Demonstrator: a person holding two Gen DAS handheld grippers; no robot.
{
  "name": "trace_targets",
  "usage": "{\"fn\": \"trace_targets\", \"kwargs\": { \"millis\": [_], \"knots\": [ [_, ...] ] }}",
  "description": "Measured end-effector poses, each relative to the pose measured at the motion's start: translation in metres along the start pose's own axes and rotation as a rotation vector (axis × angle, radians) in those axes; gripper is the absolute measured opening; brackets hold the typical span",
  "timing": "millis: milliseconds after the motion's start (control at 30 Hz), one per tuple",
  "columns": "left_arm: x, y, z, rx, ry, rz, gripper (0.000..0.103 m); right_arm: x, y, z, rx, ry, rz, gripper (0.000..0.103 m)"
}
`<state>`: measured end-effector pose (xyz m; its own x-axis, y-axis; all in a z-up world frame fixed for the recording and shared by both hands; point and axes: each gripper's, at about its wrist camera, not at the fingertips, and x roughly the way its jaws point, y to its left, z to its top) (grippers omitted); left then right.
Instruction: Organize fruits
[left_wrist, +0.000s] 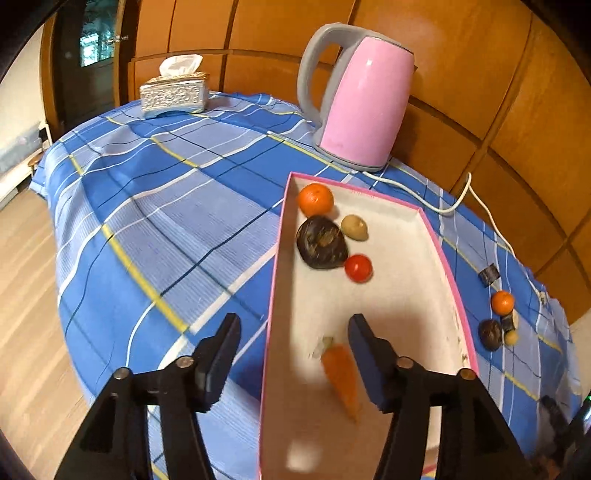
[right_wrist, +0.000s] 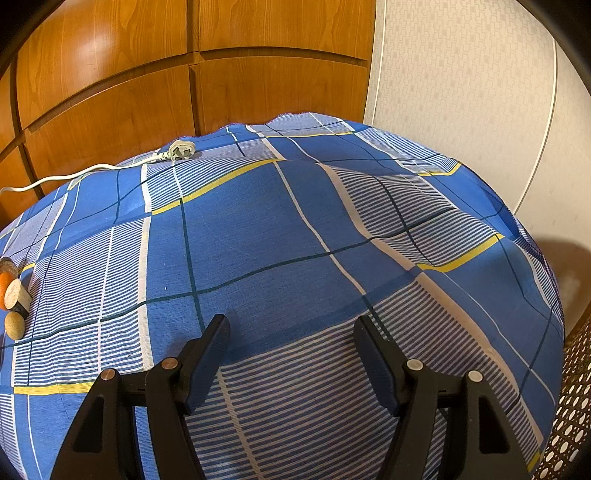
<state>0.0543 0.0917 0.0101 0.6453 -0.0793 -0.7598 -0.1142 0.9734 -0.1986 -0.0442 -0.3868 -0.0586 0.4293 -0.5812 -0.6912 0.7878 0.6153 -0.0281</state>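
The left gripper (left_wrist: 293, 360) was open, with its two dark fingers wide apart and nothing pinched between them. It hung over the near end of a long box (left_wrist: 448, 266) with a pink rim and a white inside. A small orange carrot (left_wrist: 341, 376) was in the box, blurry, just beside the inner face of the finger at 3 o'clock; I cannot tell if it touched that finger. Farther up the box, toward 12 o'clock, sat four more things close together: an orange (left_wrist: 316, 199) in the far corner, a big dark brown fruit (left_wrist: 320, 242) just below it, a small tan potato-like thing (left_wrist: 354, 228) to its right, and a red tomato (left_wrist: 358, 268) by the dark fruit's lower right edge. Out on the blue checked cloth (left_wrist: 155, 206), at 3 o'clock from the box, lay a second orange (left_wrist: 502, 302), another dark fruit (left_wrist: 490, 334) and a few small pieces. A pink kettle (left_wrist: 364, 99) stood behind the box at 12 o'clock, and a silver tissue box (left_wrist: 173, 94) sat far off at 11 o'clock. The right gripper (right_wrist: 291, 363) was open too and held nothing, over bare cloth. A white plug (right_wrist: 181, 150) lay at 11 o'clock from it.
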Motion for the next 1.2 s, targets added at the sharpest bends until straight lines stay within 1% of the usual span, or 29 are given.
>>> {"fn": "trace_targets", "kwargs": {
  "millis": [133, 200, 333, 433, 567, 767, 1000, 1200],
  "knots": [
    [-0.007, -0.002, -0.010, 0.020, -0.024, 0.013, 0.064, 0.000, 0.001, 0.000, 0.000, 0.000, -0.001, 0.071],
    [-0.010, -0.002, -0.013, 0.021, -0.034, 0.011, 0.070, 0.000, 0.000, 0.000, 0.001, 0.000, 0.000, 0.071],
    [-0.012, -0.002, -0.017, 0.018, -0.039, 0.012, 0.071, -0.001, 0.001, 0.000, 0.000, 0.000, 0.000, 0.071],
    [-0.013, 0.003, -0.021, -0.003, -0.046, 0.023, 0.074, -0.001, 0.001, 0.000, 0.001, 0.000, 0.001, 0.071],
    [-0.015, 0.013, -0.026, -0.056, -0.059, 0.054, 0.082, -0.001, 0.001, 0.000, 0.001, 0.000, 0.001, 0.071],
    [-0.010, 0.021, -0.032, -0.093, -0.040, 0.062, 0.085, -0.001, 0.001, 0.000, 0.001, 0.000, -0.001, 0.071],
    [-0.006, 0.020, -0.043, -0.092, -0.031, 0.068, 0.090, -0.001, 0.001, 0.000, 0.001, 0.000, -0.001, 0.071],
    [-0.001, 0.022, -0.047, -0.098, -0.022, 0.077, 0.090, -0.001, 0.000, -0.001, 0.000, 0.001, -0.002, 0.071]
  ]
}}
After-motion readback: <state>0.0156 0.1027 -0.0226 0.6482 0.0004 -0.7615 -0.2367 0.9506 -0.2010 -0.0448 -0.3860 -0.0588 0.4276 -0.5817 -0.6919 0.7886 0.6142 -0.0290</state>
